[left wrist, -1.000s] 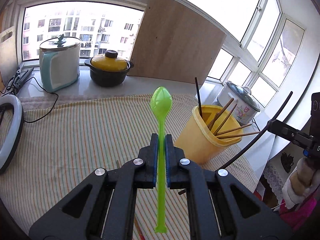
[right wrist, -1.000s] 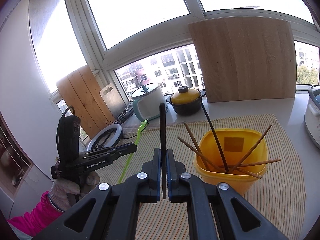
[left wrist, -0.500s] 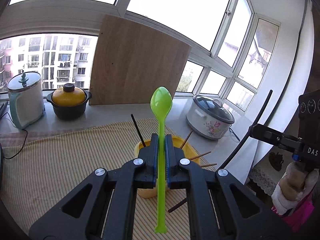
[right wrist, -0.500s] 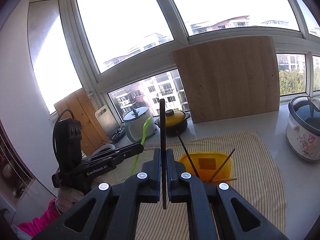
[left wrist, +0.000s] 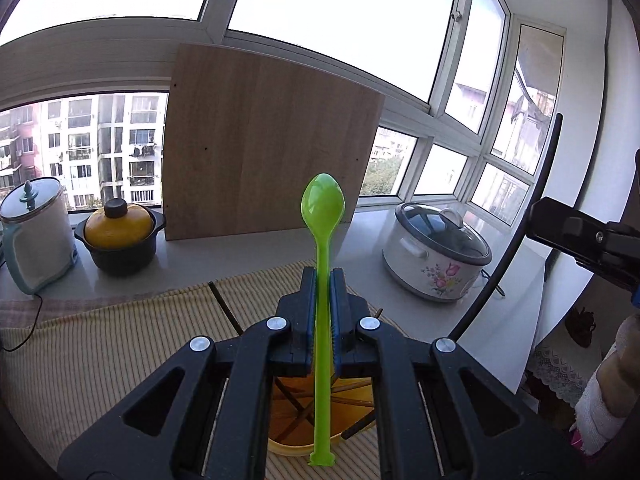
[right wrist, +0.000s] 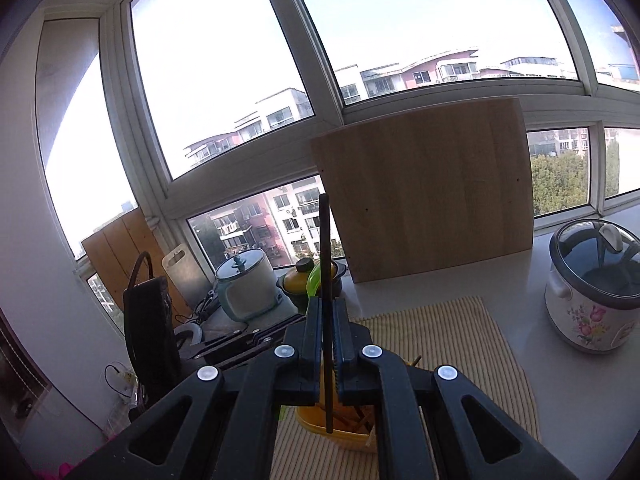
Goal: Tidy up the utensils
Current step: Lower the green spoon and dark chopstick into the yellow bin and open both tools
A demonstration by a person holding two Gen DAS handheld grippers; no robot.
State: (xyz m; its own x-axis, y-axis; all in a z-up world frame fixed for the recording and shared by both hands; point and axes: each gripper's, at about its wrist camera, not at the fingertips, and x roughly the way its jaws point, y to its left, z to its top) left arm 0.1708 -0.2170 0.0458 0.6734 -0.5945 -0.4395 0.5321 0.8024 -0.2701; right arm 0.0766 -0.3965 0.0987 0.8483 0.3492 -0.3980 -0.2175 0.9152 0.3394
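Note:
My left gripper point(left wrist: 323, 280) is shut on a green plastic spoon point(left wrist: 322, 208), held upright with the bowl up. Its handle end hangs over the yellow utensil cup point(left wrist: 288, 446), which holds several wooden chopsticks and shows under the jaws. My right gripper point(right wrist: 327, 308) is shut on a black chopstick point(right wrist: 324, 232), held upright above the same yellow cup point(right wrist: 320, 426). In the left wrist view the right gripper point(left wrist: 576, 236) sits at the right edge with the black chopstick point(left wrist: 532, 216) slanting down toward the cup. The green spoon's bowl point(right wrist: 314, 280) peeks out behind the right jaws.
A striped yellow cloth point(left wrist: 100, 344) covers the table. On the sill stand a wooden board point(left wrist: 264, 140), a yellow-lidded black pot point(left wrist: 120, 240), a white kettle point(left wrist: 34, 232) and a floral rice cooker point(left wrist: 436, 256). Boards and a ring light point(right wrist: 188, 334) lie at the left.
Both grippers have risen and moved over the yellow cup, which now lies under the jaws. The views have tilted up toward the windows. Both still hold their utensils.

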